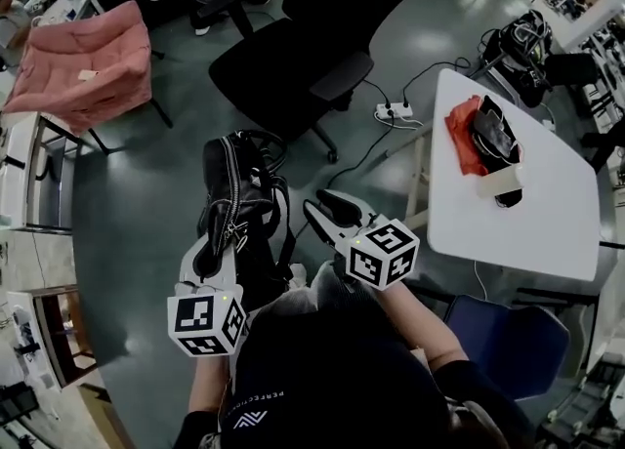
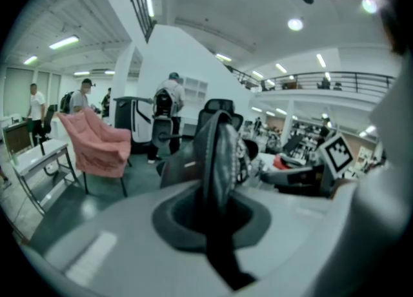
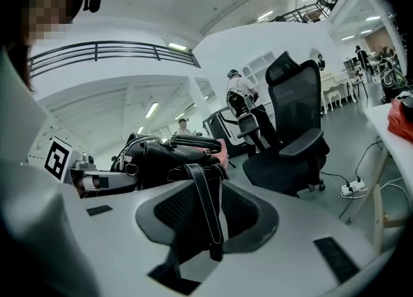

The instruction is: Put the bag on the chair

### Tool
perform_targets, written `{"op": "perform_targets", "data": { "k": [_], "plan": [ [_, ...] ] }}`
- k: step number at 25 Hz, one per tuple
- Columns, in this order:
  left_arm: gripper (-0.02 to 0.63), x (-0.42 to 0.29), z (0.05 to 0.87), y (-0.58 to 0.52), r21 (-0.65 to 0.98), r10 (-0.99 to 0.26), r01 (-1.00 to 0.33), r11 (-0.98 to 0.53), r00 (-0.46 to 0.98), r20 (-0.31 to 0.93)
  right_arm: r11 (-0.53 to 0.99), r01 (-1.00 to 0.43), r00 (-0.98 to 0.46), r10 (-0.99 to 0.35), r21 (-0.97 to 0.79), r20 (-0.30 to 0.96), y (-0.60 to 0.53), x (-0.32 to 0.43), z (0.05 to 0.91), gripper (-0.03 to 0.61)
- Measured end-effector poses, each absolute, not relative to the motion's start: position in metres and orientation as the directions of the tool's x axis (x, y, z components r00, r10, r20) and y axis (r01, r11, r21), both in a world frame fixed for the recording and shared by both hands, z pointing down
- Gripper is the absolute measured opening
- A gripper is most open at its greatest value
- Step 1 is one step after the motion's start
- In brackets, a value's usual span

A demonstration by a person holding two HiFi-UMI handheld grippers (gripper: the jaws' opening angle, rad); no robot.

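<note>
Bag [image 1: 244, 203] hangs between both grippers: left gripper [image 1: 217, 242] clamped on its top edge, right gripper [image 1: 327, 218] pinching its strap [image 3: 205, 218]; black office chair [image 1: 293, 57] stands at twelve o'clock

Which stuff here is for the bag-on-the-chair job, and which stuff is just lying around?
For the job:
black leather bag, its straps clamped by the left gripper and right gripper
black office chair just ahead, probably the target

Just lying about:
pink padded armchair
white table with a red cloth on it
white power strip on the floor
blue chair
</note>
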State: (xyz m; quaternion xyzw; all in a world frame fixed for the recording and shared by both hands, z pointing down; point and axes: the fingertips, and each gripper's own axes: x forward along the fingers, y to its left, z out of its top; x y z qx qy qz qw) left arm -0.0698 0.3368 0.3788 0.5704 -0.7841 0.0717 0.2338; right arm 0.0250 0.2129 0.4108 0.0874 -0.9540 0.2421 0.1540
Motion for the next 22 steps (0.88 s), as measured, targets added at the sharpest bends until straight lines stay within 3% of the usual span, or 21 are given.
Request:
{"op": "perform_targets", "data": {
  "k": [22],
  "plan": [
    [0.015,-0.14,0.376,0.19,0.107,-0.799,-0.864,0.492,-0.399,0.449,0.86,-0.141,-0.951,0.02,-0.491,0.309,0.067,-0.036,0.418,0.104]
  ]
}}
